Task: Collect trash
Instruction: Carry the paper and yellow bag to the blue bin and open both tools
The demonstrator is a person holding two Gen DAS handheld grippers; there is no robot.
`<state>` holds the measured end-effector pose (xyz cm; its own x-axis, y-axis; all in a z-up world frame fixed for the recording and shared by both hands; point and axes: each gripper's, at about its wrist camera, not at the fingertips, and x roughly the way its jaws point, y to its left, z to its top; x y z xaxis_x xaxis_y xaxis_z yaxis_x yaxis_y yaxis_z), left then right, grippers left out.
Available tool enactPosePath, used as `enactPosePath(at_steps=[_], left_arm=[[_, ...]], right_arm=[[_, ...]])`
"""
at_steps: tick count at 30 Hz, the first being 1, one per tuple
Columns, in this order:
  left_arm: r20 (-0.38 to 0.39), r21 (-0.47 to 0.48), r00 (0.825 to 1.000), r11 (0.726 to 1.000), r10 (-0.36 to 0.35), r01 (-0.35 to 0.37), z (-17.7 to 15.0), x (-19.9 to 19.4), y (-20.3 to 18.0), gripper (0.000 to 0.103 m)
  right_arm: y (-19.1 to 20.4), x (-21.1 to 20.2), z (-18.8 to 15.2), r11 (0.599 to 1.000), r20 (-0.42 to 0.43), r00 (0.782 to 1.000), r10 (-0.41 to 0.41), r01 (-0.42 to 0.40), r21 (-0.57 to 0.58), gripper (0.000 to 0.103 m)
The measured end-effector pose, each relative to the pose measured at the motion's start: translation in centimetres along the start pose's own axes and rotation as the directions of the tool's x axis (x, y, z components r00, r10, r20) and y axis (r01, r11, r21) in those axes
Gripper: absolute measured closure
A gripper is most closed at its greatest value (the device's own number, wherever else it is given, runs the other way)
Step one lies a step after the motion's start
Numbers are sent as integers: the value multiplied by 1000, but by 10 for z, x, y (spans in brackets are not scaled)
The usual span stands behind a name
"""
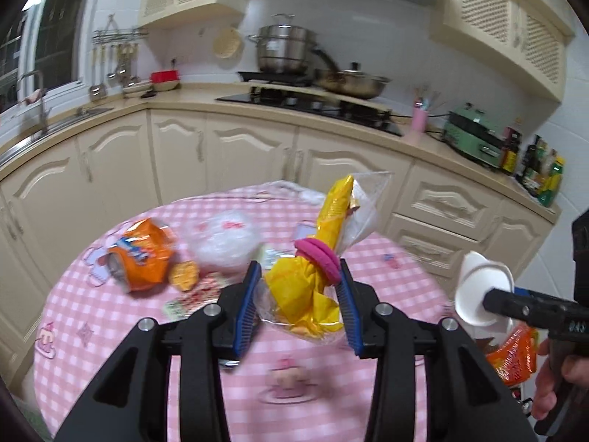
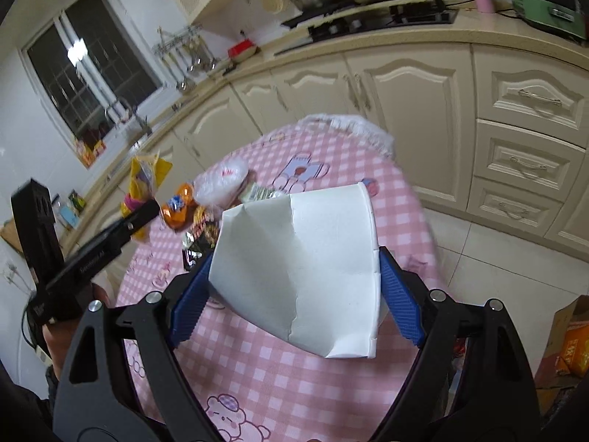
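A home kitchen: cream cabinets (image 1: 254,147), gas stove (image 1: 313,105) with steel pots (image 1: 281,49), sink (image 1: 62,119), checked-cloth table (image 1: 110,313).

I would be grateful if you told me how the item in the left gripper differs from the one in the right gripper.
The left gripper pinches a yellow wrapper, crinkled, with a pink clip and clear plastic; the right gripper squeezes a plain white paper cup. The wrapper stands up in a thin twist; the cup is crushed flat and wide. Both are held above the pink checked table.
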<state>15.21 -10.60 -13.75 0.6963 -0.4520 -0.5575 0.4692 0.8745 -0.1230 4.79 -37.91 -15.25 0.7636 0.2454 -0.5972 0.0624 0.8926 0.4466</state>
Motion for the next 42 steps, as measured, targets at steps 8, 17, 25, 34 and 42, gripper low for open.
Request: enactPosePath(at_steps=[8, 17, 25, 34, 42], left_arm=[[-43, 47, 982, 982, -183, 185, 2, 10, -84, 63], [-289, 98, 894, 918, -343, 384, -44, 71, -203, 63], [-548, 131, 778, 886, -308, 444, -109, 141, -286, 63], [-710, 147, 679, 902, -190, 406, -151, 209, -325, 62], [-806, 128, 578, 915, -129, 382, -179, 256, -331, 25]], right_arm=[[-75, -71, 1, 987, 109, 987, -119, 106, 121, 20], [-195, -109, -53, 892, 36, 956, -290, 256, 373, 20], [-265, -84, -104, 788, -54, 969, -241, 228, 573, 20], [-316, -49, -143, 671, -127, 974, -189, 223, 707, 19], [-345, -33, -167, 584, -140, 974, -176, 218, 782, 11]])
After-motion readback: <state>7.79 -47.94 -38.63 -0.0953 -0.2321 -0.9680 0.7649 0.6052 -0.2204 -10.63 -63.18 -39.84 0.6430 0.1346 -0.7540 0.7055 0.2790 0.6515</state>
